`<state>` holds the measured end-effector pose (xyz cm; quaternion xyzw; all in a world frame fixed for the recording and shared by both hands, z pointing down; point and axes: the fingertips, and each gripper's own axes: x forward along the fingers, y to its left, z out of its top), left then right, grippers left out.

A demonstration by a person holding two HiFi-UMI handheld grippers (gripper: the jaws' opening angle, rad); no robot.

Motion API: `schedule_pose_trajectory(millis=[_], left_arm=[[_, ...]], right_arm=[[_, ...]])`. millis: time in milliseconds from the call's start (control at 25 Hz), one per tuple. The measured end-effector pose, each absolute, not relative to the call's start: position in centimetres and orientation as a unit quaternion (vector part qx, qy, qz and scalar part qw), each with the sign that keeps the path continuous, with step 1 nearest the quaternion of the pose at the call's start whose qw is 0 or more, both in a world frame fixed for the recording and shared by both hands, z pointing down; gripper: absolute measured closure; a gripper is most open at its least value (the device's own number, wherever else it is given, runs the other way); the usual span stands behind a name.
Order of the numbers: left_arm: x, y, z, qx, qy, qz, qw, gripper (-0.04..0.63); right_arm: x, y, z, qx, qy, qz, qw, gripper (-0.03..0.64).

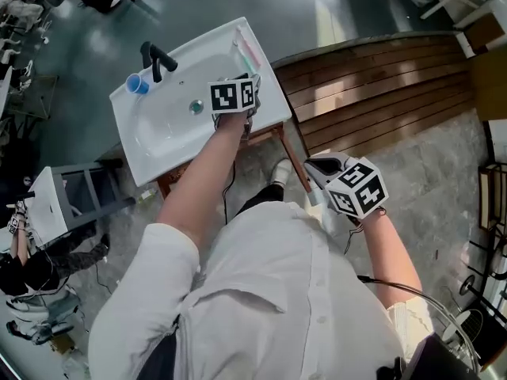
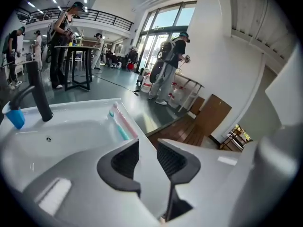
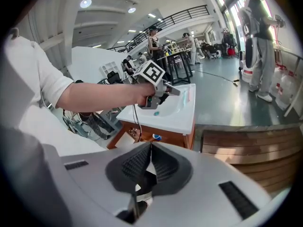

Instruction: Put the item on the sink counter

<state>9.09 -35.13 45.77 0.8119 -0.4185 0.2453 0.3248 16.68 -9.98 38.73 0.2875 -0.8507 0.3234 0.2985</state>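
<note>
The sink worktop [image 1: 190,54] lies ahead; the left gripper [image 2: 147,145] hovers over it, jaws apart and empty; the right gripper [image 3: 150,150] is closed on nothing, well back and so the farther one; the toothbrushes [image 2: 120,124] lie lengthwise along the worktop's right rim, just beyond the left gripper.

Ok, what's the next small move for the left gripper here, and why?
Probably draw the left gripper back from the sink counter. Its jaws stand apart with nothing between them, and two toothbrushes already lie along the counter's edge beyond the jaws, so the placing looks done. The right gripper is shut, well away from the sink.
</note>
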Motion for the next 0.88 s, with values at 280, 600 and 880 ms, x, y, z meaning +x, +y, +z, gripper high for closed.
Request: schedule_pose_trajectory(millis=[280, 600, 880], left_arm=[[9.0, -39.4, 50.8, 0.771, -0.451, 0.268, 0.361, 0.465], [8.9, -39.8, 54.2, 0.752, -0.458, 0.310, 0.358, 0.463], [7.8, -39.7, 54.8, 0.738, -0.478, 0.314, 0.359, 0.510]], right_arm=[[18.2, -12.4, 40.0, 0.298, -0.838, 0.353, 0.291, 0.611], [19.5, -14.4, 40.8, 0.305, -0.833, 0.368, 0.279, 0.611], [19.2, -14.1, 41.3, 0.307, -0.830, 0.374, 0.275, 0.611]])
